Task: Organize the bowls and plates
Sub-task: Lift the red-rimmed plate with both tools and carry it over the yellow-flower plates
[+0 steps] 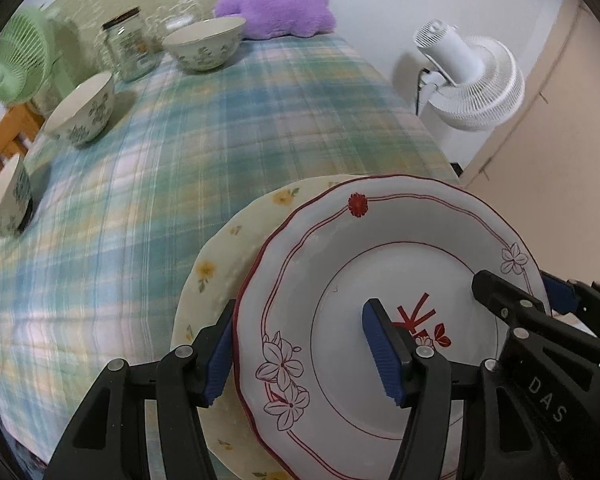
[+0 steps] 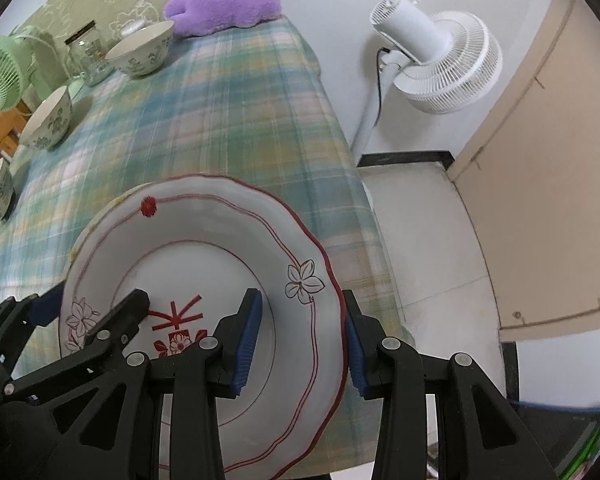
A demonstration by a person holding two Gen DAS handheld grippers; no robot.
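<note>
Both grippers straddle the rim of a red-trimmed plate on the plaid cloth.

The left gripper and right gripper each bracket opposite edges of the red-trimmed plate; whether the pads press I cannot tell. It lies on a yellow-flowered plate. Farther off stand three bowls, a jar.

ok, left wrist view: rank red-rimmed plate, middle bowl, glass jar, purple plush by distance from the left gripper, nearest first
1. red-rimmed plate, rim between the left gripper fingers
2. middle bowl, left side
3. glass jar, far left
4. purple plush, far end
</note>
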